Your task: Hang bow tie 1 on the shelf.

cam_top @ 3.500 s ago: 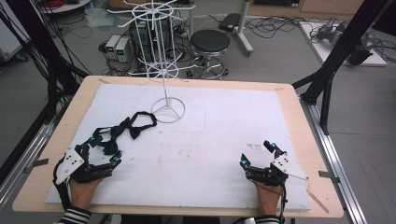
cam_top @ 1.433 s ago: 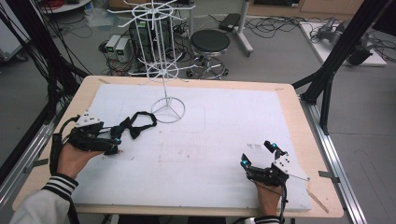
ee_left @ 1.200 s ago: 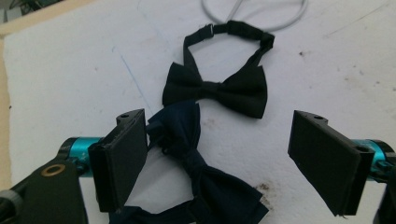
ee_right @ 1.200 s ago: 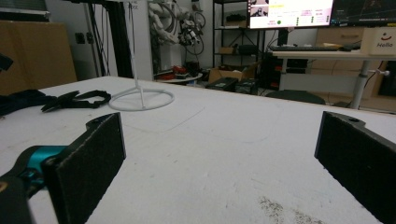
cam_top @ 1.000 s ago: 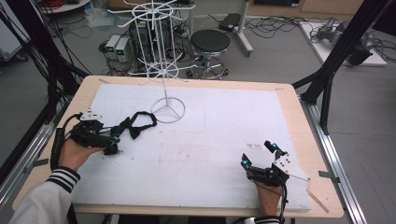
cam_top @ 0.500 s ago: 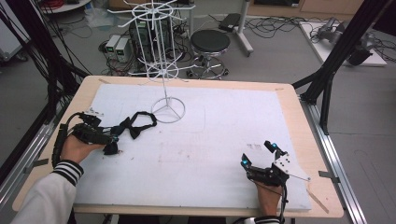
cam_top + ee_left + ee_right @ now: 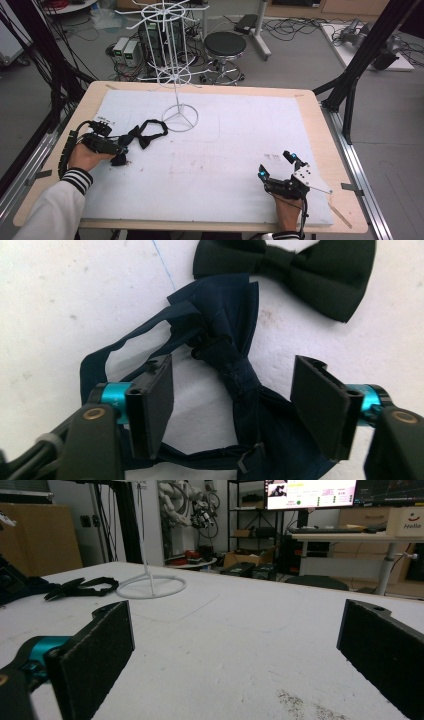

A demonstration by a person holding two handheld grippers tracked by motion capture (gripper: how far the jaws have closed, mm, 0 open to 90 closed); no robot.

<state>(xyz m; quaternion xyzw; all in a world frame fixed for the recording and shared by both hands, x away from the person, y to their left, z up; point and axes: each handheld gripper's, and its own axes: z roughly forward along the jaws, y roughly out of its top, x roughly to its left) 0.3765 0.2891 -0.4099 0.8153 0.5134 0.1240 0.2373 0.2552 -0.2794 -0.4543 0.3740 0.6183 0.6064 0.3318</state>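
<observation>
We are working at the left side of the worktop (image 7: 310, 125), where our left tool (image 7: 235, 400) is hanging just above a navy bow tie (image 7: 235, 370) that is lying flat on the white sheet. In the left gripper view the tie's knot is sitting between the two black jaws, nearer the left one, and its thin neck strap (image 7: 107, 357) is looping out past the left jaw. The jaws have just been closing; they are standing about half apart now, with a gap on each side of the knot, so the pads are not pressing on the cloth.

A second, black bow tie (image 7: 300, 270) is lying just beyond the navy one, close to it but apart. In the high view the two ties are showing as a dark bundle (image 7: 142, 137) between our left tool (image 7: 117, 150) and the ring foot of a white wire rack (image 7: 179, 117), which is standing upright at the far middle of the worktop; the black strap is reaching almost to that ring.

Our right tool (image 7: 277, 165) is resting at the near right of the worktop, well apart from the ties. Its jaws are standing wide, with bare white sheet between them, and the rack's foot (image 7: 150, 586) and the black tie (image 7: 80, 587) are showing far off to its left.
</observation>
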